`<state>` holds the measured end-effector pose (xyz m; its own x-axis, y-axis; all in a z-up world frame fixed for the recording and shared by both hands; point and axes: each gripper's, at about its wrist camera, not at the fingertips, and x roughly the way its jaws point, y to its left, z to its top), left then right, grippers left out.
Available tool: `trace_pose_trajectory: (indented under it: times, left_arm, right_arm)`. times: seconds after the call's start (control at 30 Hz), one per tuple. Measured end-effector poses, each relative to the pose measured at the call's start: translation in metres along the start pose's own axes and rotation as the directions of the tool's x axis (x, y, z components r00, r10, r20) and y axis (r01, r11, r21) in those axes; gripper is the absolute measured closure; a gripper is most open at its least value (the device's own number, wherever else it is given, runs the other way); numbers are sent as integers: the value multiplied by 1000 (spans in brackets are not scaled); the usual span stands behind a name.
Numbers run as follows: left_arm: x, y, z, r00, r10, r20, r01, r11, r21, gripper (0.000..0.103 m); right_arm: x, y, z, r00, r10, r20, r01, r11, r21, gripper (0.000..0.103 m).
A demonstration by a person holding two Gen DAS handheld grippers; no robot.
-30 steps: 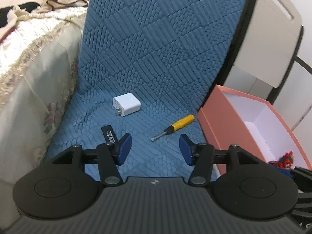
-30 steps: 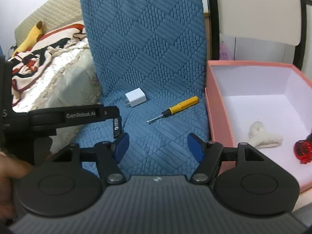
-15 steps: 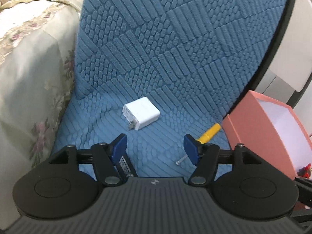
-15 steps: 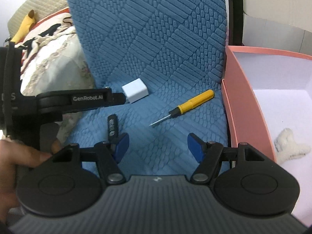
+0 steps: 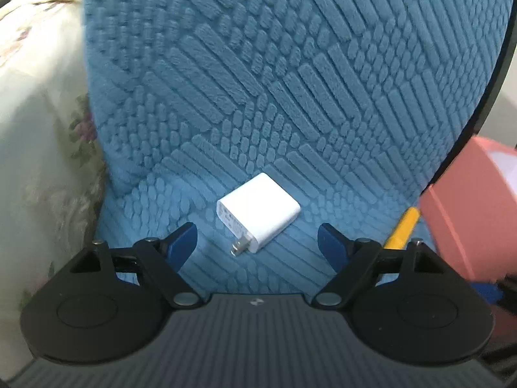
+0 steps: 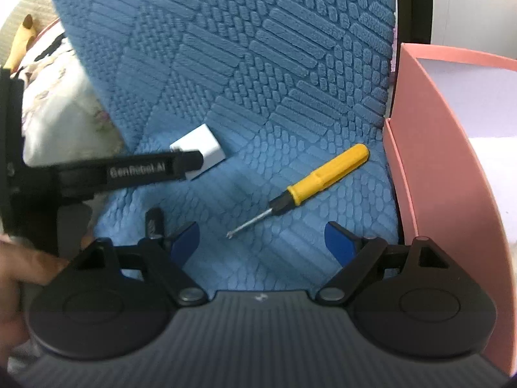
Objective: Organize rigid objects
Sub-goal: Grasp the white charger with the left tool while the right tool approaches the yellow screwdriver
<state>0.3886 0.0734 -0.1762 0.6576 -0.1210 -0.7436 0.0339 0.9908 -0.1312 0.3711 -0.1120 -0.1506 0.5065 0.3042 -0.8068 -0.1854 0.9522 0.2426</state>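
Observation:
A white plug charger [image 5: 258, 211] lies on the blue textured chair seat [image 5: 284, 103], prongs toward me. My left gripper [image 5: 257, 242] is open and empty, its fingers either side of the charger's near end, not touching. A yellow-handled screwdriver [image 6: 310, 185] lies on the seat right of the charger; its handle also shows in the left wrist view [image 5: 402, 228]. My right gripper [image 6: 262, 242] is open and empty, just short of the screwdriver tip. A small black stick-shaped object [image 6: 154, 223] lies by the right gripper's left finger. The charger in the right wrist view [image 6: 202, 147] is partly hidden by the left gripper's arm.
A pink open box [image 6: 449, 174] with a white inside stands against the seat's right edge; it also shows in the left wrist view [image 5: 465, 203]. A floral bedspread [image 5: 42, 129] lies left of the chair. The chair back rises right behind the objects.
Both grippers have moved forward and lower toward the seat. The left one now brackets the charger; the right one has closed in on the screwdriver. Both stay open.

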Motion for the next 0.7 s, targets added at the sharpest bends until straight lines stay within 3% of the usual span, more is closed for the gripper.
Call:
trace_pose_trajectory:
  times: [0.2,0.3,0.4,0.7]
  left_arm:
    - [26,-1,11,998,53,-34,-50,995,87,18]
    - [30,-6,12,996,88,-13,-84,982,170,17]
    - [35,-6,12,997,75,-28,-69,983,171,17]
    - [53,-13,12,996,62,-57,-47,970,240,17]
  right_arm:
    - [25,-5,16,999,-30,-11,30,1000,1,24]
    - [40,-10,20,999,-26,-43,27,999,20,26]
    - [53,-14,21,997,-54,-59,55,998,19,31]
    - [69,-3,22,992,-124,-29,121,989,-86,32]
